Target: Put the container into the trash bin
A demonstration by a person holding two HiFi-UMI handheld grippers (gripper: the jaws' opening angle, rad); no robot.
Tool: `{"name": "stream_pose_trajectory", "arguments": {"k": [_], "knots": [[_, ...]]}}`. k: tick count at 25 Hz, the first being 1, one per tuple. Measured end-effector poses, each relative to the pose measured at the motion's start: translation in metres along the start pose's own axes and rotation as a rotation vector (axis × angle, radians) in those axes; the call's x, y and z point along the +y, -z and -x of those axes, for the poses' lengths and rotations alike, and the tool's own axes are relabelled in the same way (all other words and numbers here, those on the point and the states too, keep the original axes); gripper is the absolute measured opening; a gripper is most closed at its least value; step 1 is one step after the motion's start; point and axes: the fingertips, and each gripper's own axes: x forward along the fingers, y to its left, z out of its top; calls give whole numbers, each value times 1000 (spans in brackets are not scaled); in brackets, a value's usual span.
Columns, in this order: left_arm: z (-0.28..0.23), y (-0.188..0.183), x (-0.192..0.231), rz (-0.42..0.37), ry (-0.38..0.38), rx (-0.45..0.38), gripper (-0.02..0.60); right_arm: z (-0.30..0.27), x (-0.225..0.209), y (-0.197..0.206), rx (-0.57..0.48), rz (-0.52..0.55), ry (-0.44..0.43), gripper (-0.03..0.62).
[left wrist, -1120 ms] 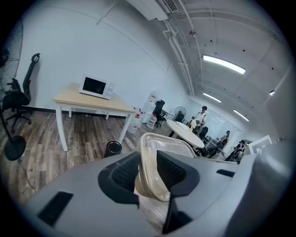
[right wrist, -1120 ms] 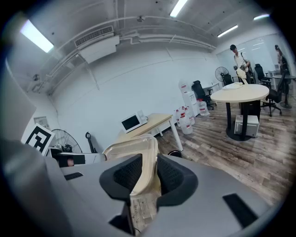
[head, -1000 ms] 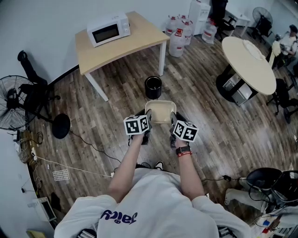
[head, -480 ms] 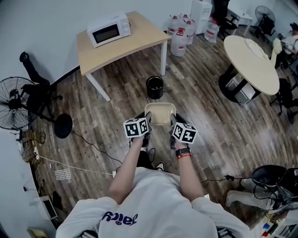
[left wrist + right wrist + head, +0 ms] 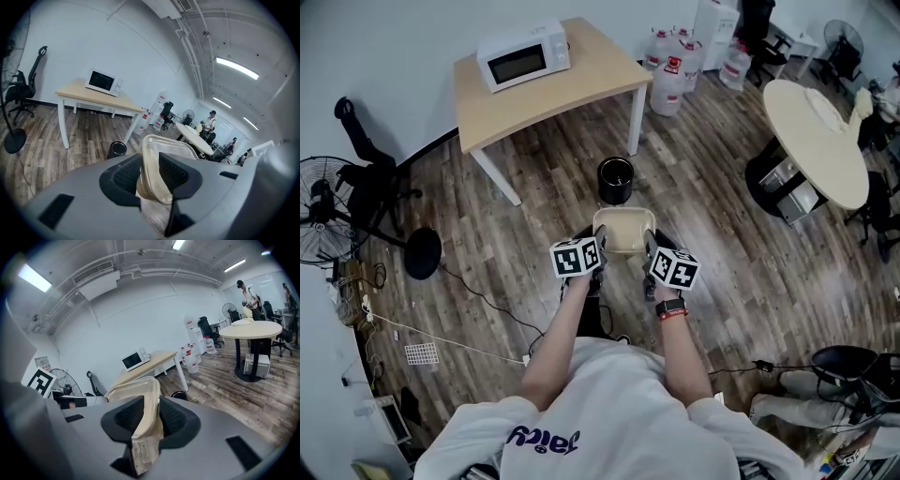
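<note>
Above the wood-plank floor [image 5: 534,244], near the black round trash bin [image 5: 617,178], the left gripper [image 5: 599,243] and right gripper [image 5: 648,245] each pinch opposite rims of the beige rectangular plastic container [image 5: 624,229].

container [image 5: 172,145] lower part hidden between jaws, trash bin [image 5: 617,178] inside too dark, fan [image 5: 319,211] cut off at edge
</note>
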Motion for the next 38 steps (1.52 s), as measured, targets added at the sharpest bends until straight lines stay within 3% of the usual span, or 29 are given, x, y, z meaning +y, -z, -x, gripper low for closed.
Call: {"name": "stream_pose_trajectory", "arguments": {"k": [16, 22, 38], "knots": [[-149, -172, 129, 30, 46, 55, 133, -230, 30, -105, 38, -33, 67, 118], [-196, -228, 160, 0, 63, 80, 133, -295, 35, -139, 31, -86, 93, 118], [-314, -251, 212, -2, 97, 160, 143, -402, -12, -155, 43, -153, 138, 104]]}}
